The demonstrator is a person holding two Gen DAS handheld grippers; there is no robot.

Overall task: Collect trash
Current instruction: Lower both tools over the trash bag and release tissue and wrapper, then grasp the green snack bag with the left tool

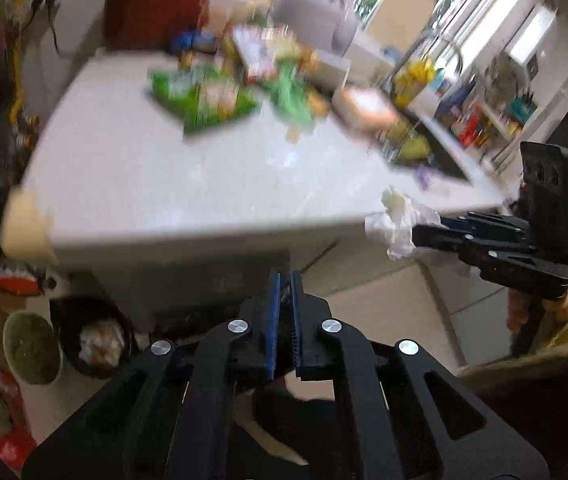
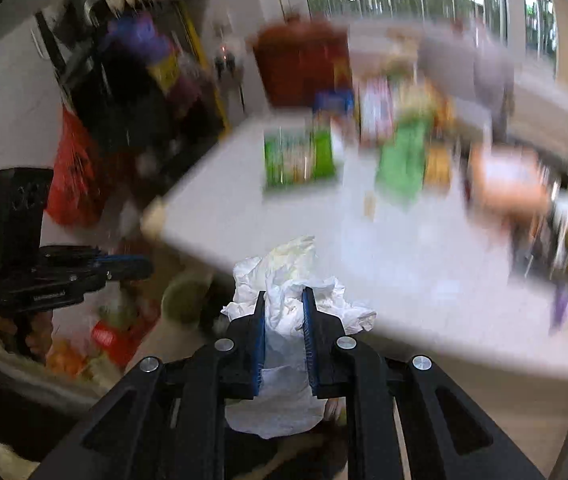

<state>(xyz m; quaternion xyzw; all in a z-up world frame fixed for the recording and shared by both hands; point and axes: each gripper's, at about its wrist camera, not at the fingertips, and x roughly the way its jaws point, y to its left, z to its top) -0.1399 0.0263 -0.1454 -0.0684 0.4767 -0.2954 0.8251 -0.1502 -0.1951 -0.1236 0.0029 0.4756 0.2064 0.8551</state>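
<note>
My right gripper [image 2: 284, 300] is shut on a crumpled white tissue [image 2: 287, 280], held in the air just off the near edge of the white table [image 2: 403, 260]. From the left wrist view the same tissue [image 1: 395, 220] hangs from the right gripper [image 1: 419, 232] at the table's near right corner. My left gripper [image 1: 285, 280] is shut and empty, below the table's front edge. It also shows in the right wrist view [image 2: 140, 266]. A black bin [image 1: 92, 336] holding crumpled rubbish stands on the floor at lower left.
Green snack packets [image 1: 204, 96] and other wrappers [image 1: 284, 64] lie at the far side of the table, blurred. A sink [image 1: 423, 140] is on the right. A green bowl [image 1: 32, 348] and red bags [image 2: 76, 172] sit on the floor at left.
</note>
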